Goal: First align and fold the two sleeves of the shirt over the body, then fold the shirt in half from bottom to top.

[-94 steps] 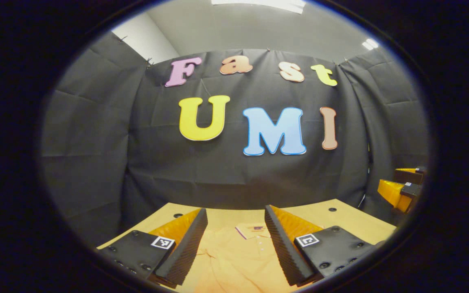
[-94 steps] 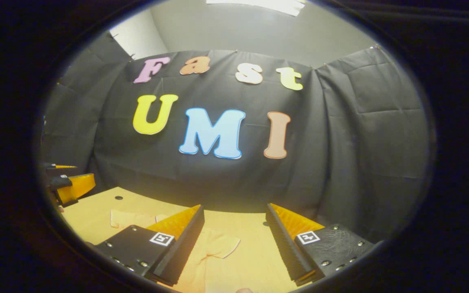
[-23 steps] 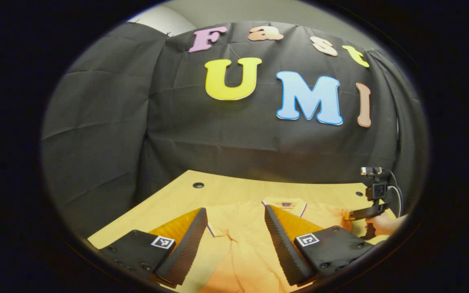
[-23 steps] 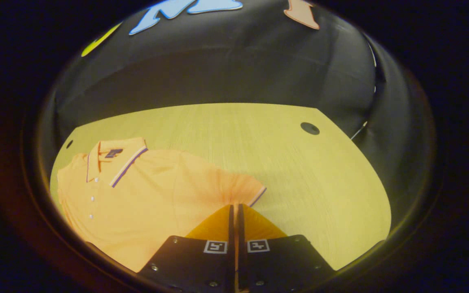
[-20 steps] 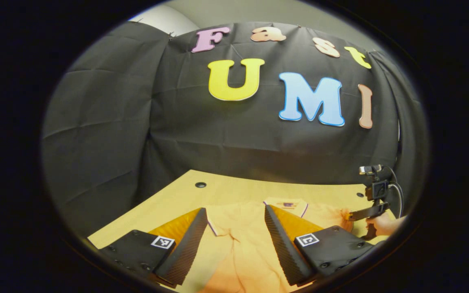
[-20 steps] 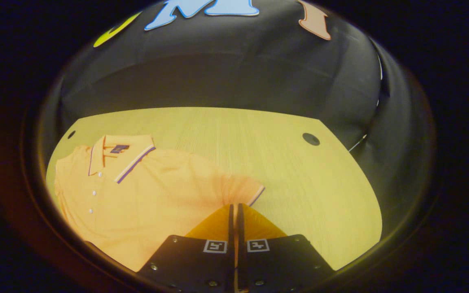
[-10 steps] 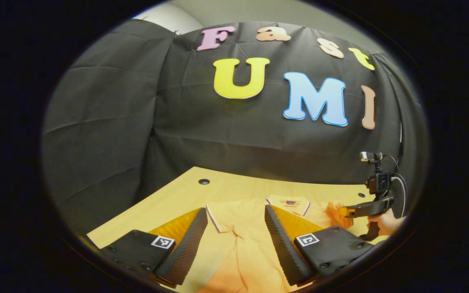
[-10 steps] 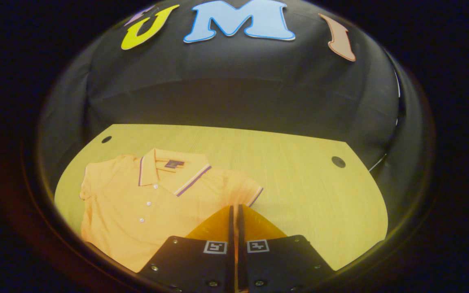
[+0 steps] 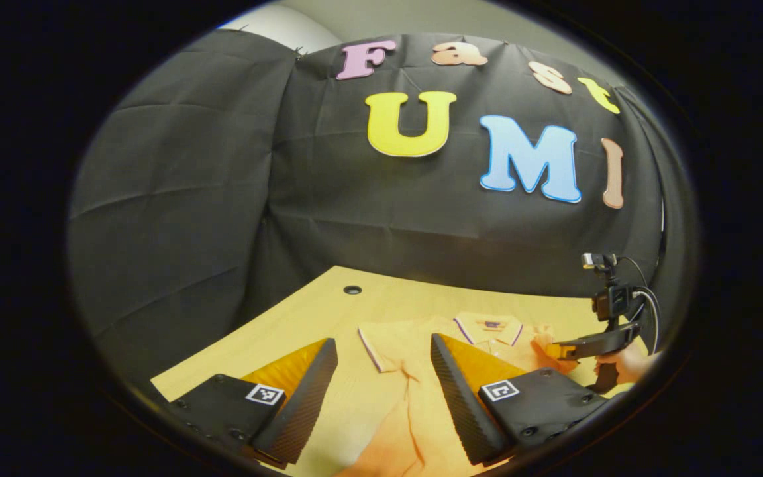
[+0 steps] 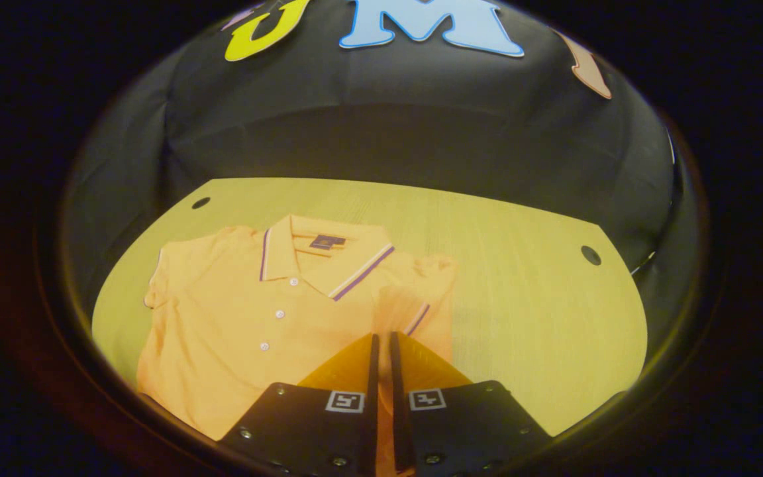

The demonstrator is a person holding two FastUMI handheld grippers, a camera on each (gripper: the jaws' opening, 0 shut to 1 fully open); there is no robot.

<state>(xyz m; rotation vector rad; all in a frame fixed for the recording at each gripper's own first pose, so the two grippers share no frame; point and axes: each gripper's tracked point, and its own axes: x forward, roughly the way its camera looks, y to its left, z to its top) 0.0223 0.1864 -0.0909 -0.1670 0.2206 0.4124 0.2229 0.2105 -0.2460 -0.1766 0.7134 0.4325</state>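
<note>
The right gripper [image 10: 382,344] pinched the shirt's sleeve [image 10: 400,306], lifted above the orange shirt [image 10: 242,318] lying flat on the bench [image 10: 520,298]. The left gripper [image 9: 381,391] hovered over the shirt, fingers spread wide.

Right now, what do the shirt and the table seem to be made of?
The shirt: soft matte orange knit, probably cotton polo fabric; it creases and bends where the right gripper pinches the sleeve, and its collar has striped trim. The table: pale wood or wood-look laminate, smooth, with fine straight grain lines.
</note>
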